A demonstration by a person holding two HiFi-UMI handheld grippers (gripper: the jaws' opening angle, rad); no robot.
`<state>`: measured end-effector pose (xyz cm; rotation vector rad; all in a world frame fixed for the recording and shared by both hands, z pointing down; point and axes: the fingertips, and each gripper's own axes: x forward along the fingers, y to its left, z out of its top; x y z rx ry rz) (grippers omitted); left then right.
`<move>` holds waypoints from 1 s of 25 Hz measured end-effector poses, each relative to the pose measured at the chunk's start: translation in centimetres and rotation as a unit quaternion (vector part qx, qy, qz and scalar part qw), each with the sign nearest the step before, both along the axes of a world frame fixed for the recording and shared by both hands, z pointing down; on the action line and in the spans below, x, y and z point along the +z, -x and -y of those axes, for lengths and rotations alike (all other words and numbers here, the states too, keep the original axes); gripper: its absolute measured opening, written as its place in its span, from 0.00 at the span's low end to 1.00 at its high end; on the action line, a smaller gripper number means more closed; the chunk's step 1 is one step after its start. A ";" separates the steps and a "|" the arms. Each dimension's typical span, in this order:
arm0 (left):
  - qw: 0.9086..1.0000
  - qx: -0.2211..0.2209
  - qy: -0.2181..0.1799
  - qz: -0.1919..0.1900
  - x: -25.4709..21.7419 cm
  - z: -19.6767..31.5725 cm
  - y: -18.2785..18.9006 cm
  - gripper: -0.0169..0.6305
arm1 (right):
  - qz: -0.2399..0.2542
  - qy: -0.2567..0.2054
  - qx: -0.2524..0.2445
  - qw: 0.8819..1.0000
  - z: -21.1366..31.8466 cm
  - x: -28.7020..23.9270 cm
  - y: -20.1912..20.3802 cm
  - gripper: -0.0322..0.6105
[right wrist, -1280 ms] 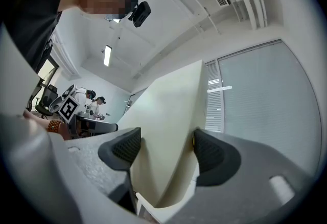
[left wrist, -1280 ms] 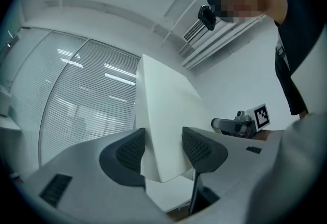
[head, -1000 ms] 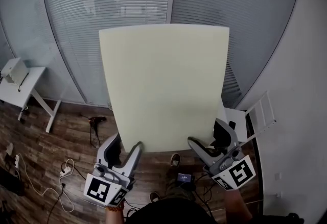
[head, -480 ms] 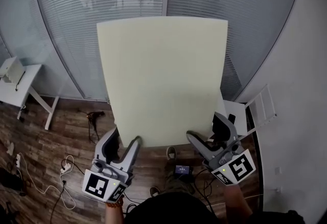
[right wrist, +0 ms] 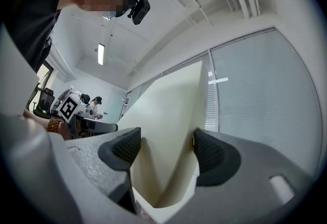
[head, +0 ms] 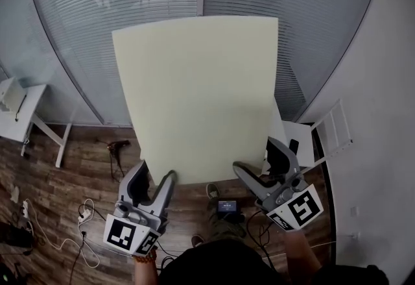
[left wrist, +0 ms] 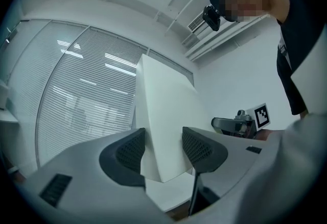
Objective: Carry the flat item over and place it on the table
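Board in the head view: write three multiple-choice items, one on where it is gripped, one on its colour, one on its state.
1. Where is the board held? A top edge; B bottom edge; C middle.
2. Its colour? A pale cream; B red; C black.
3. Its state? A lying on a desk; B folded in half; C held up in the air.

B: the left gripper and right gripper clamp its lower corners.
A: its whole face is pale cream.
C: only the fingers carry it, and the wooden floor shows beneath.

Office room, glass partition walls with slatted blinds [head: 123, 24], small white desk [head: 18, 110], wood-look floor [head: 71, 176], loose cables [head: 83, 217]
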<state>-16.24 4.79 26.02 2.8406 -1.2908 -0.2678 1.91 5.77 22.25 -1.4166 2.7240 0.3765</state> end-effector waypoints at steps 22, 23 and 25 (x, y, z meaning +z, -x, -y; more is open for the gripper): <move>0.996 0.000 0.088 0.015 4.2 13.4 -1.6 0.38 | 0.020 0.068 0.013 0.997 13.6 4.6 -1.7 0.55; 0.996 0.000 0.092 0.016 4.4 14.1 -1.5 0.38 | 0.020 0.072 0.012 0.997 14.3 4.8 -1.6 0.55; 0.995 -0.002 0.100 0.018 4.6 15.3 -1.3 0.38 | 0.021 0.078 0.009 0.997 15.7 5.0 -1.4 0.55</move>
